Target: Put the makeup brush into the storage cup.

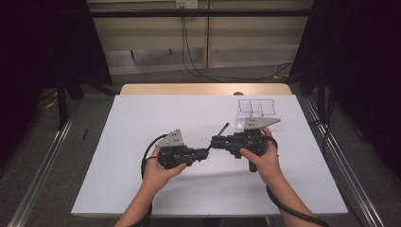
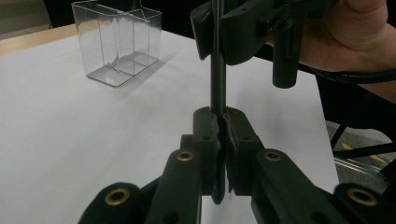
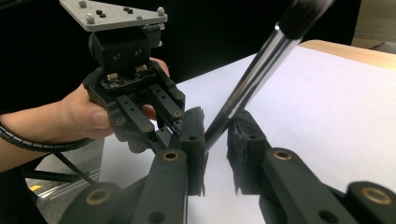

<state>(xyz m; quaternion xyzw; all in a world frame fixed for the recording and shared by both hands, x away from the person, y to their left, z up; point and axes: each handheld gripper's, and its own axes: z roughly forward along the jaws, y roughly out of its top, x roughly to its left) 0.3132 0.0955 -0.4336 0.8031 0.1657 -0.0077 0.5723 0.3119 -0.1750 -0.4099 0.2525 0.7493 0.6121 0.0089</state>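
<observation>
Our left gripper (image 2: 219, 128) clamps the brush (image 2: 217, 70); our right gripper (image 3: 215, 140) stands apart around it; the clear organizer (image 1: 256, 108) awaits, empty.

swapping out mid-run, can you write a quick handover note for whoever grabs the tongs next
Left tongs: shut on the handle end of the makeup brush, held above the white table.
Right tongs: open, jaws either side of the brush shaft with a gap on one side; no grip yet.
Clear compartment organiser: upright at the far right of the table, looks empty.
Done: brush lifted and presented between the two tongs.
Left, probably: close the right tongs, release the left, then set the brush in the organiser.
</observation>
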